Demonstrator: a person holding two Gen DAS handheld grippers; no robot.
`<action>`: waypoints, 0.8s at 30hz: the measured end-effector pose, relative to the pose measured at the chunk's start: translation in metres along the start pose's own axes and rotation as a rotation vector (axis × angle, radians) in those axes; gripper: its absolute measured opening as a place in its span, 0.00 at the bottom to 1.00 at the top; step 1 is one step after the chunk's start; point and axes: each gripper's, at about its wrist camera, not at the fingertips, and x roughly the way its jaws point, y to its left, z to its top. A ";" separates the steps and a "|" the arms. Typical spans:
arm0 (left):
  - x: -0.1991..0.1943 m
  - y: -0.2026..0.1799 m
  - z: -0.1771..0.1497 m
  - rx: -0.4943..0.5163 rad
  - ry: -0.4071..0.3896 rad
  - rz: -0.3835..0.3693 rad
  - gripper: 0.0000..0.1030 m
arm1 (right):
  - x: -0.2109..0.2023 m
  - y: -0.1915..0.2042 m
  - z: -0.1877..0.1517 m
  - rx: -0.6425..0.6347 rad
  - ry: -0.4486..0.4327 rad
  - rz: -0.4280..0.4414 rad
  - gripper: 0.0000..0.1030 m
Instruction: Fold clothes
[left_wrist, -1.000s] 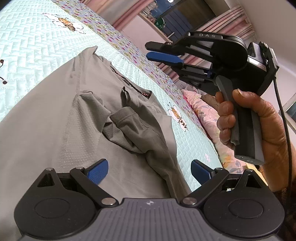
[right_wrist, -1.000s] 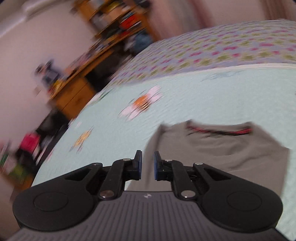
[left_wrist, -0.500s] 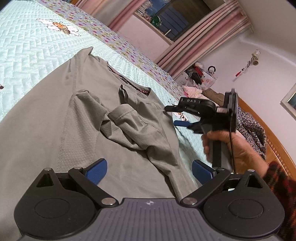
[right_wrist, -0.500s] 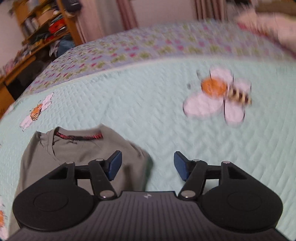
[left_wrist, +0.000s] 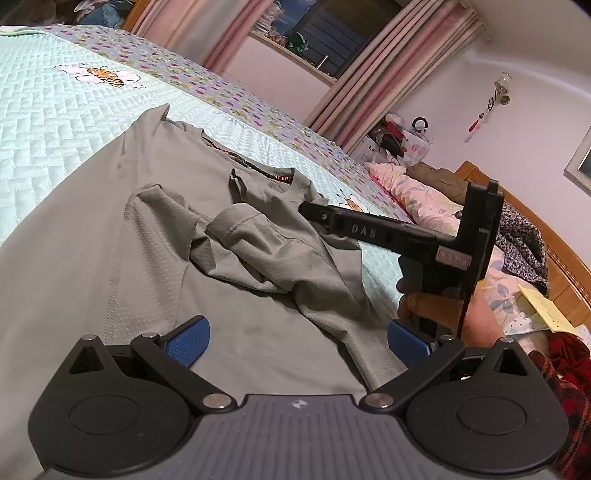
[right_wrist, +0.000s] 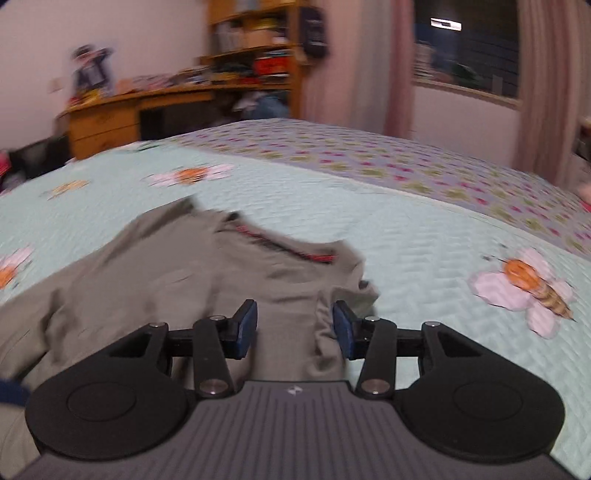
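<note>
Shirt: grey T-shirt (left_wrist: 155, 236) lies spread on the bed (left_wrist: 55, 122), collar at the far end, one sleeve (left_wrist: 258, 254) crumpled back over the chest.
Bed: pale green quilted cover with bee motifs and a flowered border.
Left tool (left_wrist: 295, 338): jaws spread wide, blue pads on either side of the shirt's lower body, nothing gripped; the fabric lies below and between them.
Right tool (right_wrist: 294, 326): jaws about half open and just now closing, after first opening; a raised ridge of shirt fabric near the shoulder stands between the pads, close to the right-hand pad; I cannot tell if it touches. The view is blurred.
Right tool in the left view: its tip reaches over the shirt's shoulder edge, next to the collar, held by a hand (left_wrist: 443, 306).
Writing: red neck tape reads "…NCEPT" (left_wrist: 281, 178); the right tool's body carries raised letters "DAS" (left_wrist: 364, 230).
</note>
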 end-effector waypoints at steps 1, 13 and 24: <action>0.000 0.000 0.000 0.001 0.000 0.000 0.99 | 0.001 0.002 -0.002 -0.006 0.006 0.015 0.47; 0.001 0.001 0.000 0.001 0.001 -0.005 0.99 | 0.012 -0.013 -0.012 0.087 0.049 0.035 0.57; -0.001 0.009 0.003 -0.051 0.001 -0.037 0.99 | -0.021 -0.008 0.013 0.292 0.035 0.019 0.65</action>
